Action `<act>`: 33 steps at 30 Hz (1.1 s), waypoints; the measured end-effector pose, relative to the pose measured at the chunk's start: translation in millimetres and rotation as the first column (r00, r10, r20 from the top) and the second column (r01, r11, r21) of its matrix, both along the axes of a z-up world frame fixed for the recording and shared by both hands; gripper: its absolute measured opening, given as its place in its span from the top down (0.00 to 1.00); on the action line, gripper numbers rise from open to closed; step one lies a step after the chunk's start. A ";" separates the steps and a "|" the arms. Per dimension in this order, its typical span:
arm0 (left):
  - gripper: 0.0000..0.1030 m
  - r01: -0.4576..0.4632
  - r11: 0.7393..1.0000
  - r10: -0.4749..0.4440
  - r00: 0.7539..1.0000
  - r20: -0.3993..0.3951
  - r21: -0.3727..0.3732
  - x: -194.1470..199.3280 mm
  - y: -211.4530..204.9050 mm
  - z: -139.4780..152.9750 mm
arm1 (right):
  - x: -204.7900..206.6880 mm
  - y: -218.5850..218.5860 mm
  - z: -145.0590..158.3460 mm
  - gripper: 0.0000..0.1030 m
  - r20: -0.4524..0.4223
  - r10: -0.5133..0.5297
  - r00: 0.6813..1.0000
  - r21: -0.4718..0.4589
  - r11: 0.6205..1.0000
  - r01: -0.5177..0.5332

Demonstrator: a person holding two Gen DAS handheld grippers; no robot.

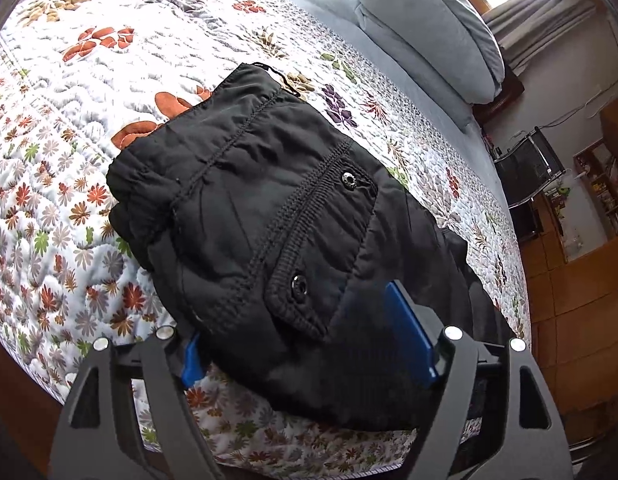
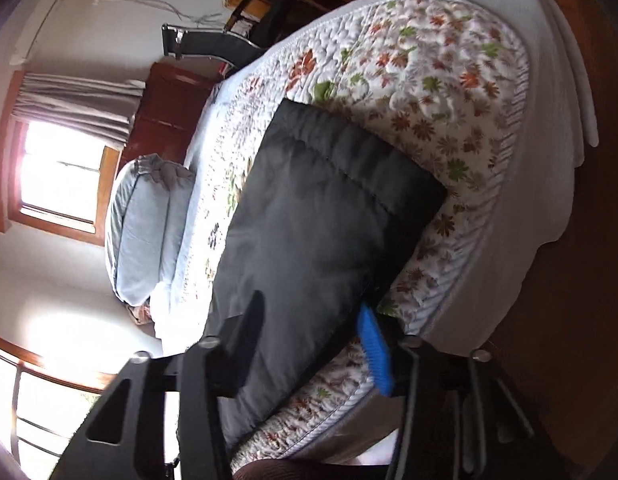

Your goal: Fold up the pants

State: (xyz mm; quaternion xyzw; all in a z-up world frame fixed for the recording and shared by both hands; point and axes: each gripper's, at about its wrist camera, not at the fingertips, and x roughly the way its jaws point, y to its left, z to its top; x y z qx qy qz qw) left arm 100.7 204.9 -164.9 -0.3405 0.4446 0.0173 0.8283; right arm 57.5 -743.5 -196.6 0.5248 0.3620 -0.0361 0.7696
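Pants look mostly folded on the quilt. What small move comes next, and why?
Probably close the left gripper on the near edge of the pants: its fingers straddle that edge without pressing, and a loose layer sticks out at the right.

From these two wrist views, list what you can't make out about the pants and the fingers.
- Left wrist view: the near edge of the black pants is hidden behind the left gripper; whether its fingers pinch cloth can't be told.
- Right wrist view: motion blur smears the pants; pocket and seams unreadable.
- Right wrist view: contact of the right gripper with the cloth is unclear.
- Both views: layers under the top fold are hidden on the quilt.
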 end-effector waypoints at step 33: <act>0.04 -0.154 0.975 0.137 0.984 -0.114 -0.162 -62.7 10.7 2.3 | -6.0 25.7 -5.7 0.25 0.032 -0.004 0.999 0.097 0.995 0.001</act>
